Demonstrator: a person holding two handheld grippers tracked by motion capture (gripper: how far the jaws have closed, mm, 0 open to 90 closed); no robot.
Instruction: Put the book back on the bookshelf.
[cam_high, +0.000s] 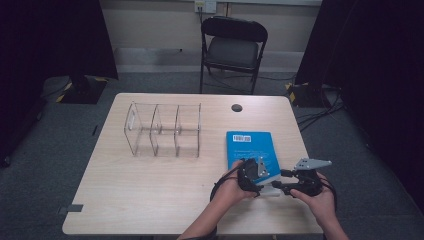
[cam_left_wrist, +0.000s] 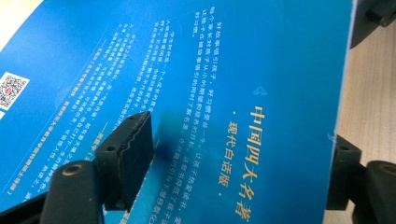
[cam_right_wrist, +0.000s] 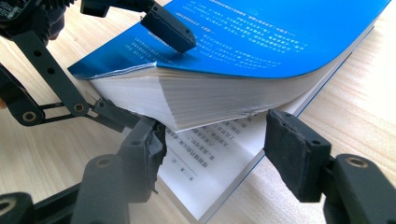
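Note:
A thick book with a blue cover (cam_high: 250, 145) lies on the right part of the table, with its near corner between my hands. My left gripper (cam_high: 264, 182) is shut on the cover and an upper block of pages. One pad presses on the blue cover (cam_left_wrist: 135, 149) and the other jaw sits under the lifted block (cam_right_wrist: 116, 116). That block bows up off the white pages below (cam_right_wrist: 219, 158). My right gripper (cam_right_wrist: 215, 133) is open. Its pads (cam_right_wrist: 294, 149) stand on either side of the exposed lower page at the book's (cam_right_wrist: 280, 42) corner and do not press it.
A clear three-compartment organiser (cam_high: 162, 130) stands left of the book on the light wood table (cam_high: 150, 200). A dark round spot (cam_high: 236, 107) marks the table's far edge. A black folding chair (cam_high: 232, 47) stands behind it. Black drapes hang on both sides.

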